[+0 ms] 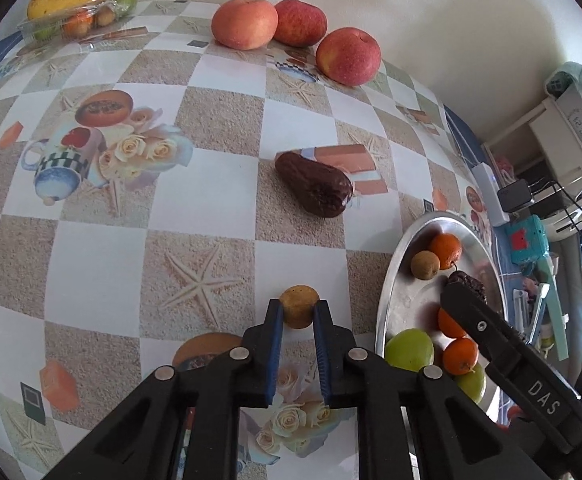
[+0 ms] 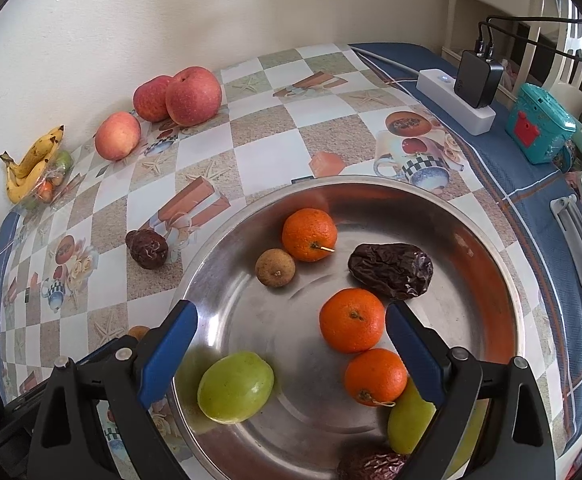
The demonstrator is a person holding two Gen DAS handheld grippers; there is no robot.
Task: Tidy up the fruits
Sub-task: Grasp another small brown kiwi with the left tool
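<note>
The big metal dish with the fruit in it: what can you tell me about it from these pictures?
The metal dish is round, shallow and silvery, likely steel, with a dull scuffed bottom. It sits flat on the checked tablecloth near the table's blue edge. In it lie three oranges, two green fruits, a small brown round fruit and a wrinkled dark date; another date peeks in at the bottom edge. The right claw hangs open over it, touching nothing.

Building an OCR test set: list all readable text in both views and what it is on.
"DAS": white letters on the black arm of the right tongs, seen in the left wrist view.
Unreadable: a round stamp with characters on the white box on the white shelf, too warped and small.
Unreadable: any marks on the teal plastic toy box, too small.
Nothing else carries text.
</note>
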